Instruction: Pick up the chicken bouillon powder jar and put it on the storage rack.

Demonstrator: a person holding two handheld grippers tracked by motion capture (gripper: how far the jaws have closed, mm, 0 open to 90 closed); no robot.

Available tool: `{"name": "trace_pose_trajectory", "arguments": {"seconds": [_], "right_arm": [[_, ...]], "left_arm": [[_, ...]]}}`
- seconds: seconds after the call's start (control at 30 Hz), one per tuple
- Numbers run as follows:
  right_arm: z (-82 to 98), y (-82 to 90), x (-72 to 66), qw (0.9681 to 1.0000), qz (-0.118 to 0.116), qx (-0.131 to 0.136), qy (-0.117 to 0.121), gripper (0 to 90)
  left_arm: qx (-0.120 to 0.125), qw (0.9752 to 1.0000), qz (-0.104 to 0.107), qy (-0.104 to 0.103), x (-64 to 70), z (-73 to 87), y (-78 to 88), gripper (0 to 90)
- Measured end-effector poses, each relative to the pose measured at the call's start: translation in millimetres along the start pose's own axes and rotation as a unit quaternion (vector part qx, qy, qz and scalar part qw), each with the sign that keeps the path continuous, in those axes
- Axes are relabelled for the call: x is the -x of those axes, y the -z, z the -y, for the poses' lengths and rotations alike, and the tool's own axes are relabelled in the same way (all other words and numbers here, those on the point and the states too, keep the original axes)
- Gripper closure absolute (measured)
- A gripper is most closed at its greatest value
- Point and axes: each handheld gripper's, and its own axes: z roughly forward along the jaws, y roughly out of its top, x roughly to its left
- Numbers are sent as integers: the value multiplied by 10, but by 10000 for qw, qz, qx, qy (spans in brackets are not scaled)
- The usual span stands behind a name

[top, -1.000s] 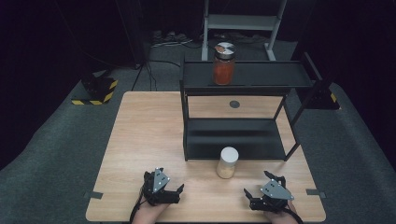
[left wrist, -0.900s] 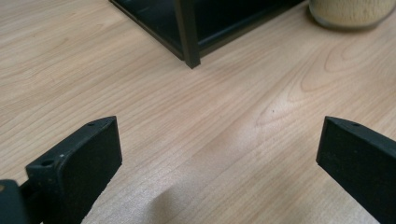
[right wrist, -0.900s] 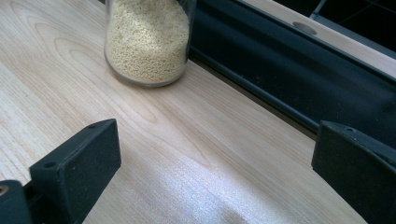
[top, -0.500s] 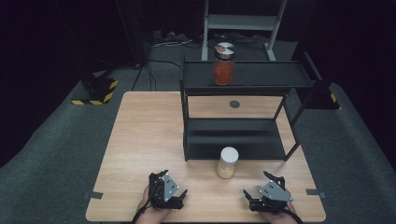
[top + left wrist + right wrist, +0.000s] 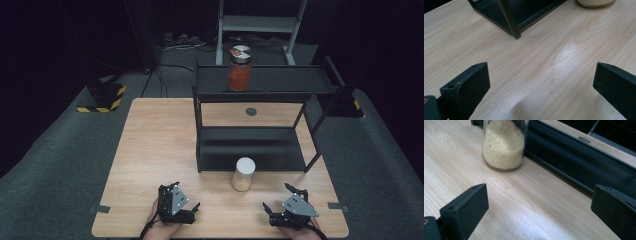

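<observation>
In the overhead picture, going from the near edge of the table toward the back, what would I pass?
The two grippers, left gripper and right gripper, side by side → jar of pale grains → black shelf rack → jar of red sauce on its top shelf.

Each hand carries a black two-jaw tool; the left gripper (image 5: 192,209) and the right gripper (image 5: 278,201) each bear a grey three-cornered plate on top; the jaws are thick, matte black blocks with small round screw holes near their tips; a dark cable seems to trail from each, though the high view is dim there.
</observation>
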Motion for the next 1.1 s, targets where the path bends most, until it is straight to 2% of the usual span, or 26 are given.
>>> {"name": "trace_pose_trajectory", "arguments": {"seconds": [0.07, 0.13, 0.2, 0.3, 0.47, 0.63, 1.1], "right_arm": [[-10, 45, 17, 9999, 4, 120, -98, 4], [-30, 93, 32, 9997, -4, 259, -31, 4], [-36, 104, 32, 9996, 10, 284, -24, 4], [-78, 142, 31, 9991, -18, 394, -153, 4], [-136, 147, 1, 9988, -70, 471, -94, 4], [-207, 124, -19, 9981, -180, 562, -169, 3], [-341, -3, -11, 9967, -293, 631, -426, 1]], "left_arm": [[0, 10000, 26, -11, -6, 0, -2, 10], [28, 10000, 70, 4, -23, 10, 2, 11], [51, 9999, 84, 34, -33, 18, 4, 10], [87, 9999, 83, 110, -44, 33, 10, 11], [77, 9999, 83, 57, -34, 28, 9, 11], [84, 9999, 95, 55, -39, 31, 10, 11], [104, 9998, 157, 45, -56, 38, 10, 11]]}}
